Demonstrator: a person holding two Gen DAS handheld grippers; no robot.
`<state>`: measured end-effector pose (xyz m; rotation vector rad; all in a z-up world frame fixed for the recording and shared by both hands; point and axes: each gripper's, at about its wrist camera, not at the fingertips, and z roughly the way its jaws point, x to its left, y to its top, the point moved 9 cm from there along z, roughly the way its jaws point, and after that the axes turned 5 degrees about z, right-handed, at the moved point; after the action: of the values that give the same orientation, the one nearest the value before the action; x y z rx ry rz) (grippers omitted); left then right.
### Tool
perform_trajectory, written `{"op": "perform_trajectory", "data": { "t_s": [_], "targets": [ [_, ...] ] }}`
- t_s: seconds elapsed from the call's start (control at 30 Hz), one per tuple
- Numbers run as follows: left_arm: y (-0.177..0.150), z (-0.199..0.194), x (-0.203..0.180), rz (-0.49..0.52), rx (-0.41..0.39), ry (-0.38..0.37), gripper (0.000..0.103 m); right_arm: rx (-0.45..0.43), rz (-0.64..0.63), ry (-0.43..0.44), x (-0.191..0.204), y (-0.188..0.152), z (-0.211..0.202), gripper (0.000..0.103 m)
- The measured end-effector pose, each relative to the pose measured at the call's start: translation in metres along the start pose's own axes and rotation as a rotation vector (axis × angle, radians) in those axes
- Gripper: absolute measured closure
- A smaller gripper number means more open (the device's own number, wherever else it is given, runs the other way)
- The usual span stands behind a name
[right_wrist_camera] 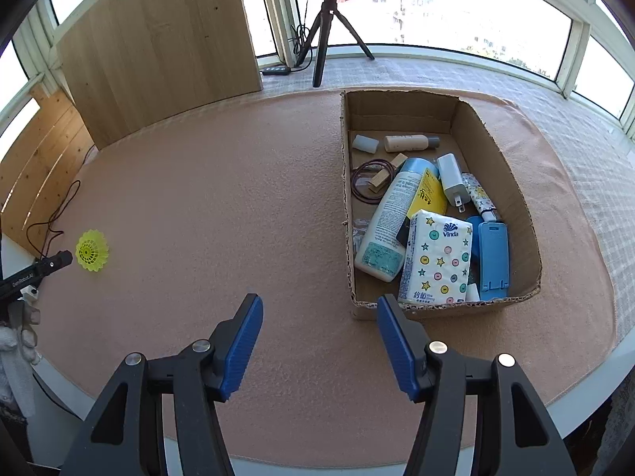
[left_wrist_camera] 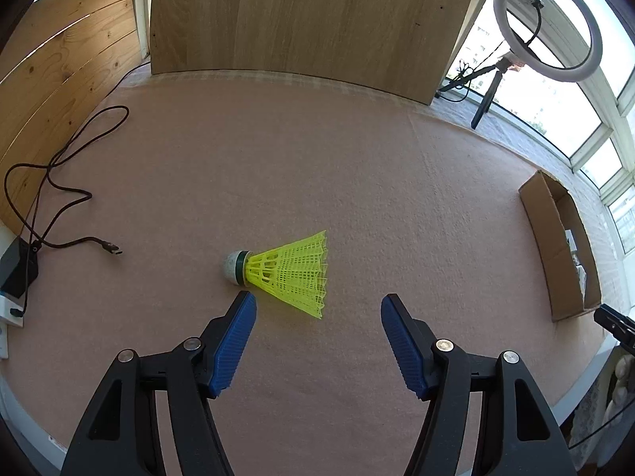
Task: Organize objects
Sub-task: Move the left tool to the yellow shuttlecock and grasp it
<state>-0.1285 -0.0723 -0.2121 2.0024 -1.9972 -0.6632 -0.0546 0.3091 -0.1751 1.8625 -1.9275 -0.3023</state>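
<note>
The left gripper (left_wrist_camera: 317, 305) holds its fingers spread, empty, just short of the yellow shuttlecock (left_wrist_camera: 285, 271) lying on the bench (left_wrist_camera: 317, 178). The right gripper (right_wrist_camera: 319, 307) is likewise released before the cardboard box (right_wrist_camera: 504, 182), which holds a "Vinda" tissue pack (right_wrist_camera: 436, 258), bottles, a charger; smaller labels unreadable.

Dark cable (left_wrist_camera: 59, 182) on pink cloth (left_wrist_camera: 278, 158), ring light (left_wrist_camera: 547, 25) on tripod (right_wrist_camera: 329, 27), wooden boards (left_wrist_camera: 301, 16) behind.
</note>
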Motion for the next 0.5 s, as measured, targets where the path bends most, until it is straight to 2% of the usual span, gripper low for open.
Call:
{"op": "perform_trajectory", "data": {
  "t_s": [0.37, 0.47, 0.5],
  "targets": [
    [0.003, 0.038, 0.011, 0.017, 0.051, 0.076, 0.036, -0.013, 0.083, -0.001, -0.025, -0.003, -0.009, 0.047],
    [0.001, 0.043, 0.017, 0.015, 0.057, 0.088, 0.047, -0.014, 0.094, -0.001, -0.028, -0.004, -0.010, 0.047],
    [0.000, 0.043, 0.018, 0.010, 0.058, 0.084, 0.054, -0.013, 0.096, -0.001, -0.029, -0.005, -0.010, 0.047]
  ]
}}
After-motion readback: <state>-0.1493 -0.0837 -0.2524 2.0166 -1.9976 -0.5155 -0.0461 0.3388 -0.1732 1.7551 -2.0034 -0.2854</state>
